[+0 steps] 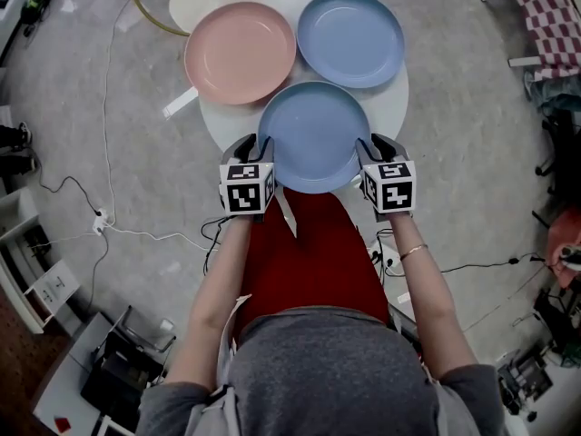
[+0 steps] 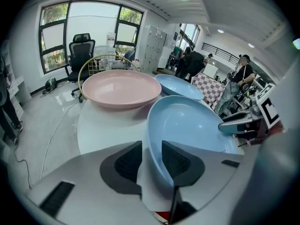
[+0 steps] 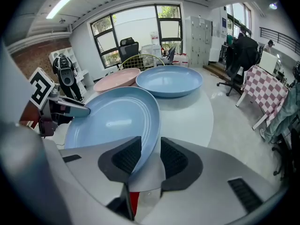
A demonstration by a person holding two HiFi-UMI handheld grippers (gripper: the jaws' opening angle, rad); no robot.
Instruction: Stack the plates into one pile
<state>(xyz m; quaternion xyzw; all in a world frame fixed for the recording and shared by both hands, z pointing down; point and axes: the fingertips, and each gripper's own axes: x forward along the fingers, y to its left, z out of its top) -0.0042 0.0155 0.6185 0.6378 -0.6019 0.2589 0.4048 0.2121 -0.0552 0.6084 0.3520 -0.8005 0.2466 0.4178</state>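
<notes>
Both the left claw (image 1: 246, 150) and right claw (image 1: 378, 147) stand wide open, each straddling the rim of the blue plate (image 1: 313, 134) without clamping it, at the near edge of the counter (image 1: 218, 121).

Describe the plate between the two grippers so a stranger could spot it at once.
On the round white table lie three plates. Yours is the blue plate at the edge nearest the person, its rim between the open fingers of the left gripper and right gripper. The pink plate and the other blue plate lie farther back, with no gripper at them.
</notes>
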